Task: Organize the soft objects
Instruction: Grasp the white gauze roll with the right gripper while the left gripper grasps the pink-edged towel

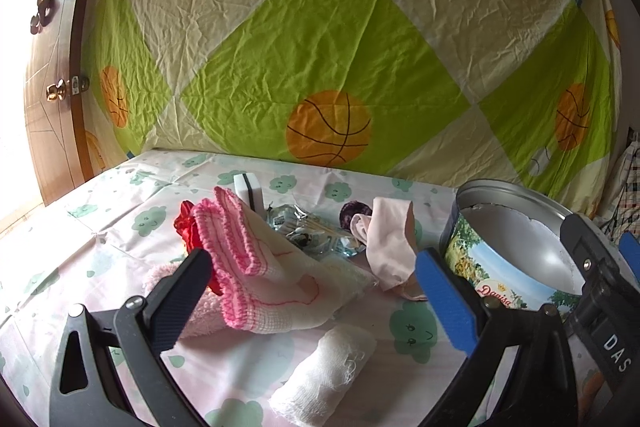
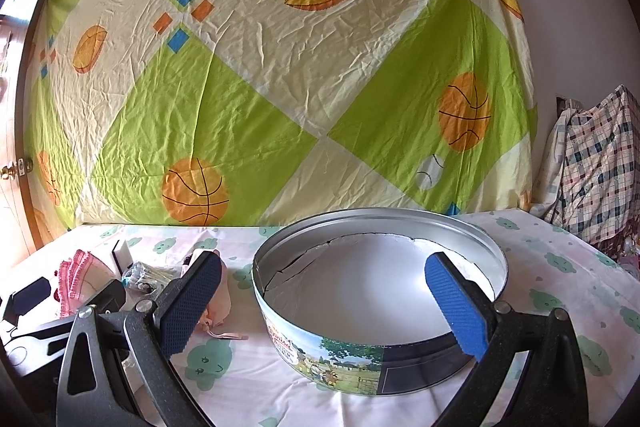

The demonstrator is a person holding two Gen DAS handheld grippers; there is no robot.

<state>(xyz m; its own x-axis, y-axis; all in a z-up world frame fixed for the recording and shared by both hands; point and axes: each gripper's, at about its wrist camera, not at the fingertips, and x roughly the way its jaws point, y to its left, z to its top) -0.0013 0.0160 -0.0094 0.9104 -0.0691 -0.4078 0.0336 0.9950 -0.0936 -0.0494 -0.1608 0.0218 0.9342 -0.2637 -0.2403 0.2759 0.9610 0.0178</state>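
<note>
A round metal tin point(image 2: 380, 291) with a printed landscape wall stands open and empty on the table; it also shows at the right of the left wrist view point(image 1: 516, 247). A pile of soft things lies left of it: a white cloth with pink knitted trim point(image 1: 256, 267), a red piece point(image 1: 188, 227), a fluffy pink cloth point(image 1: 200, 311), a pale pink sock point(image 1: 388, 247) and a white gauze roll point(image 1: 324, 375). My left gripper point(image 1: 312, 295) is open just before the pile. My right gripper point(image 2: 324, 303) is open, straddling the tin's near wall.
A white block with a black stripe point(image 1: 248, 191) and clear crinkled wrappers point(image 1: 308, 231) lie behind the pile. A sports-print sheet point(image 1: 340, 47) hangs behind the table. A wooden door point(image 1: 52, 87) is at left, a plaid cloth heap point(image 2: 592, 167) at right.
</note>
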